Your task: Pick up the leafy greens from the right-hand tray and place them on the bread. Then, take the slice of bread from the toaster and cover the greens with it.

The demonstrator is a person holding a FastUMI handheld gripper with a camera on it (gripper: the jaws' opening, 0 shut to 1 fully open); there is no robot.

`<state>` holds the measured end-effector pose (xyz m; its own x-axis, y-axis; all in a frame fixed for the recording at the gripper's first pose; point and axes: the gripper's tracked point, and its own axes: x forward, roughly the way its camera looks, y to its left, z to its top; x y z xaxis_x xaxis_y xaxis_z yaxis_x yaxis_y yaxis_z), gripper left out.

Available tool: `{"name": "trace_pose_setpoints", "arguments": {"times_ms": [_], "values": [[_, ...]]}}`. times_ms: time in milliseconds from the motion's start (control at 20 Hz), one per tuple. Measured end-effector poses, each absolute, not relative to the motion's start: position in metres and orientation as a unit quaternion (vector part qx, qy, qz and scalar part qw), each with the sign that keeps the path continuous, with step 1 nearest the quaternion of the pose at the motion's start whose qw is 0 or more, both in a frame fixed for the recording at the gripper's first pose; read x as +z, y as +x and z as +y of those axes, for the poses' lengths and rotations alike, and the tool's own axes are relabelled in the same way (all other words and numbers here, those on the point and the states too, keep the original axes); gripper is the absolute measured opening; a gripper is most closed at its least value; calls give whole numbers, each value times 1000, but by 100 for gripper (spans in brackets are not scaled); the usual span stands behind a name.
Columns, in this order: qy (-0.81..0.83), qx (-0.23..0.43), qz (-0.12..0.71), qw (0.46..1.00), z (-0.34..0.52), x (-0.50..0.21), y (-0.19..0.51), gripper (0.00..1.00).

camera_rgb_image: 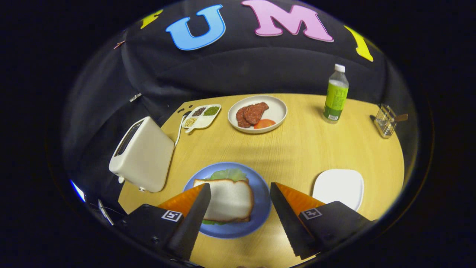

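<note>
gripper view: gripper (240,191) wide open, empty; blue plate (262,212) w/ bread (230,199) over greens (228,174) (edges showing).

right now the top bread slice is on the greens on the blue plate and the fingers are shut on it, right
Not quite. In the gripper view the bread slice does lie on the greens on the blue plate, but the gripper is open, its fingers spread to either side of the slice.

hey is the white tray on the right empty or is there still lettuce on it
Empty: the white tray shows a bare surface, and the greens peek from under the bread slice on the blue plate. The gripper is open.
</note>
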<state>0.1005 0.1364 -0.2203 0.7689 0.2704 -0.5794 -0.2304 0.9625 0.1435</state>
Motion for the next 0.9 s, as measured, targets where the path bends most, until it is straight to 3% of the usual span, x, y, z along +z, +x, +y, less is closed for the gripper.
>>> {"name": "trace_pose_setpoints", "arguments": {"times_ms": [350,900], "values": [[-13,119,199,973,104,-115,61,99],[45,9,49,998,-3,21,-5,99]]}}
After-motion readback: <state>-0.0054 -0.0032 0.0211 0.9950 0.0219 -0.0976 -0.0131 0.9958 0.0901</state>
